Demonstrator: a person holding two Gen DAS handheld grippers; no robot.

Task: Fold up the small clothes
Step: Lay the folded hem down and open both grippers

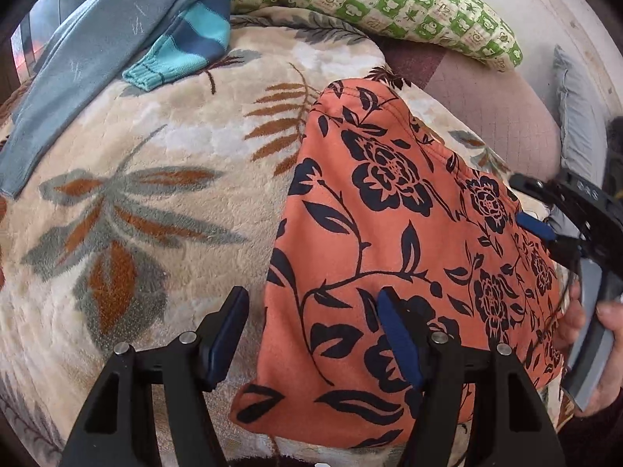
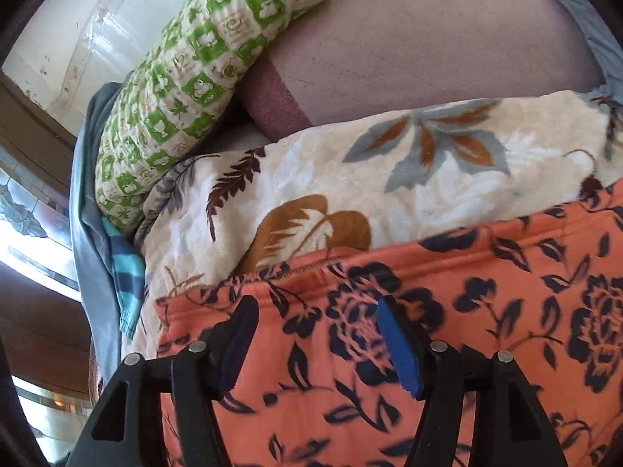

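1. I count one orange floral garment (image 1: 389, 233), one grey-blue garment (image 1: 89, 62), one striped sleeve (image 1: 187, 50) and one green checked pillow (image 1: 389, 0).
2. My left gripper (image 1: 311, 334) is spread apart over the orange garment's left edge; my right gripper (image 2: 317, 342) is likewise apart above it, gripping nothing.
3. The garment lies flat on a cream leaf-print blanket (image 1: 136, 194) over a mauve mattress (image 2: 428, 39).
4. Its near hem is cut off.

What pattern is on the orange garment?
Dark navy flowers and leafy vines on the orange garment, clearest in the left wrist view.
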